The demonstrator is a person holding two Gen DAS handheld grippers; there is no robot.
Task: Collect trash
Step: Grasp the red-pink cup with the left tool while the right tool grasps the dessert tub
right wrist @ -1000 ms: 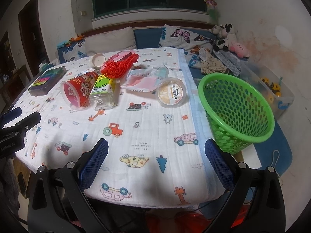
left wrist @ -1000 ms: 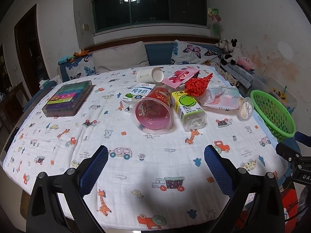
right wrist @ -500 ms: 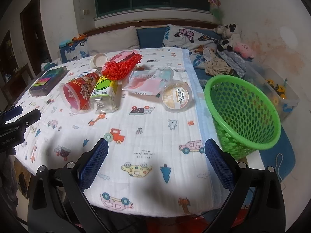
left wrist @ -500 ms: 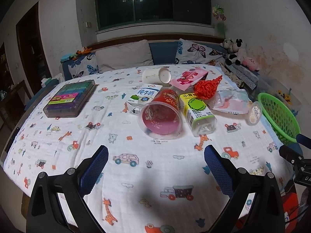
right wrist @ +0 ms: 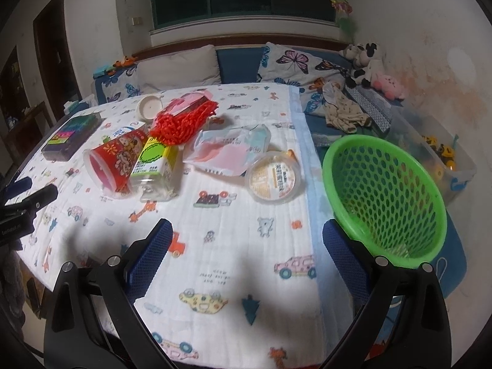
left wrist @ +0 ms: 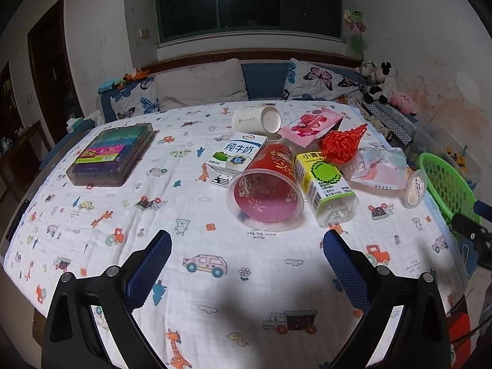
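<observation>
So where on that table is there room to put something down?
The near cloth, between the open left gripper and the red cup, is bare; so is the patch between the marker box and milk carton. From the cup to the green basket it is crowded.

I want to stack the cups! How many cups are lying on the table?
2. The red cup lies on its side mid-table, touching the green-label bottle. The white cup lies tipped over farther back, beside the pink packet. Another could hide behind the pile.
</observation>
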